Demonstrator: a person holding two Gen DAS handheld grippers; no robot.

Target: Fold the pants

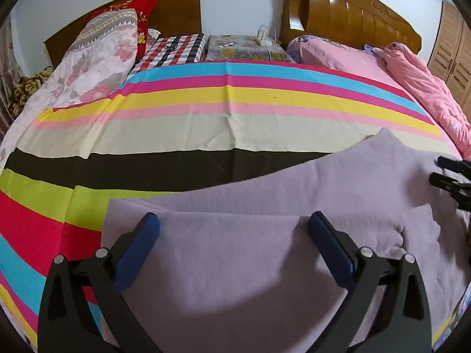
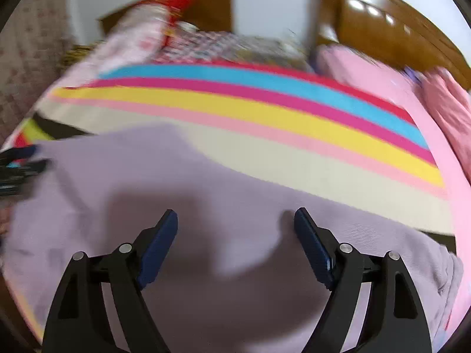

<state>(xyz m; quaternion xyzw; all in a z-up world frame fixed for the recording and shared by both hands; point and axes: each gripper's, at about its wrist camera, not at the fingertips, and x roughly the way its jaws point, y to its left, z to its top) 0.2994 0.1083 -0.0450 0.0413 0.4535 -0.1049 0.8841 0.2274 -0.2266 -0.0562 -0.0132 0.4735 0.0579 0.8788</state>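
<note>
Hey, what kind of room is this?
Most likely a bedroom: two wooden headboards against the wall, pillows, and a striped sheet spread on the bed where the pants lie.

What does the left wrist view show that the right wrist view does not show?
Only the left wrist view shows sharply the power strip on the nightstand, the checked cloth and the wardrobe door.

Only the right wrist view shows the right gripper from behind, open above the lilac pants, with its shadow on them; the picture is blurred.

Both show the pants lying on the striped sheet, the two wooden headboards, the pink quilt, and the left gripper, open.
</note>
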